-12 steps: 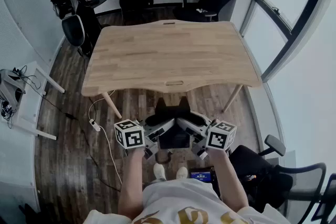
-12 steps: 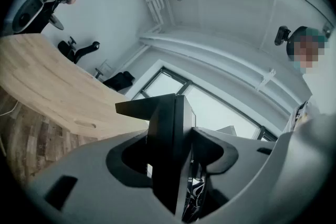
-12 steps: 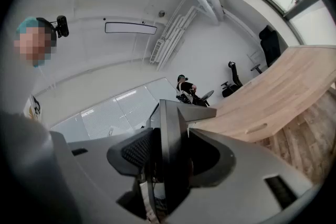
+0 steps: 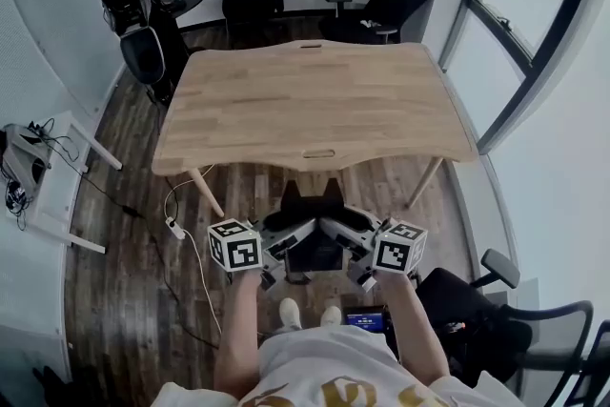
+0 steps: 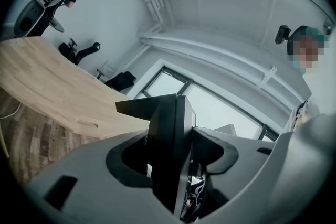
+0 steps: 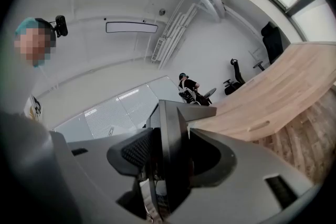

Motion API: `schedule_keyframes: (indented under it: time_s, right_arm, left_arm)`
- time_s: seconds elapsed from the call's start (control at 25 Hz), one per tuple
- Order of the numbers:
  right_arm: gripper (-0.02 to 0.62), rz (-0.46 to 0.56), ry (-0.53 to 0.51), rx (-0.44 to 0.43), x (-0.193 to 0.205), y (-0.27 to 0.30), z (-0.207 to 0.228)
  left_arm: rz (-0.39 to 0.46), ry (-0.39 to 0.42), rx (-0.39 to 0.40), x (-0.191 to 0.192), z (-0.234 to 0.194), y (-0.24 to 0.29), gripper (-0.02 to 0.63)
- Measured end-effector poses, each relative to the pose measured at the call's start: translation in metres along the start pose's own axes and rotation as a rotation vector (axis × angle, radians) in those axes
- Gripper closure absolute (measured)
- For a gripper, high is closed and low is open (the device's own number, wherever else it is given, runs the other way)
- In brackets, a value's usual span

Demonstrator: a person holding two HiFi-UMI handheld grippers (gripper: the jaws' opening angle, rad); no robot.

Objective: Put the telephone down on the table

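- Wooden table (image 4: 315, 100) stands bare ahead;
- black telephone (image 4: 315, 253) hangs short of it, over the floor, pinched between left gripper (image 4: 283, 248) and right gripper (image 4: 351, 253);
- carrying forward and setting down remain.

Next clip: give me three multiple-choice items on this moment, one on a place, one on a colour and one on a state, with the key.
1. Where is the telephone relative to the table?
A. on it
B. in the air, short of its near edge
C. under it

2. What colour is the tabletop?
A. white
B. light wood
C. black

3. What holds the telephone?
A. the left gripper and the right gripper
B. the left gripper alone
C. nothing

Key:
1 B: it hangs over the floor before the table.
2 B: pale wood grain shows.
3 A: each gripper's jaws clamp one side of it.
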State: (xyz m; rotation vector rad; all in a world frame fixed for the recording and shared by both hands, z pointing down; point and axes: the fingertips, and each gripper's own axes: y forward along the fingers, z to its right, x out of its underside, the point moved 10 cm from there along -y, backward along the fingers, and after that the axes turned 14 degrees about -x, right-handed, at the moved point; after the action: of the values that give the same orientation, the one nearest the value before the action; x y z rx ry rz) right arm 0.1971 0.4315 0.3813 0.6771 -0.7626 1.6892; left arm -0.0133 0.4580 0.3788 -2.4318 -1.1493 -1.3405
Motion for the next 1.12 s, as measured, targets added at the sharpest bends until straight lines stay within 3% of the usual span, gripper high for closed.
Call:
schedule_keyframes:
  time_s: [0.32, 0.6, 0.92, 1.12]
  right_arm:
    - [0.391, -0.018, 0.018, -0.04, -0.004, -0.013, 0.016]
    - [0.393, -0.02, 0.011, -0.045, -0.029, -0.011, 0.048]
    - [0.391, -0.012, 0.033, 0.014, -0.066, 0.016, 0.13]
    - [0.393, -0.012, 0.036, 0.055, -0.108, 0.052, 0.191]
  left_arm:
    - [0.002, 0.021, -0.024, 0.006, 0.004, 0.016, 0.377]
    - [0.006, 0.02, -0.028, -0.014, -0.011, 0.047, 0.377]
    - [-0.029, -0.001, 0.016, -0.056, -0.08, 0.114, 0.377]
    - [-0.045, -0.025, 0.052, -0.107, -0.137, 0.16, 0.377]
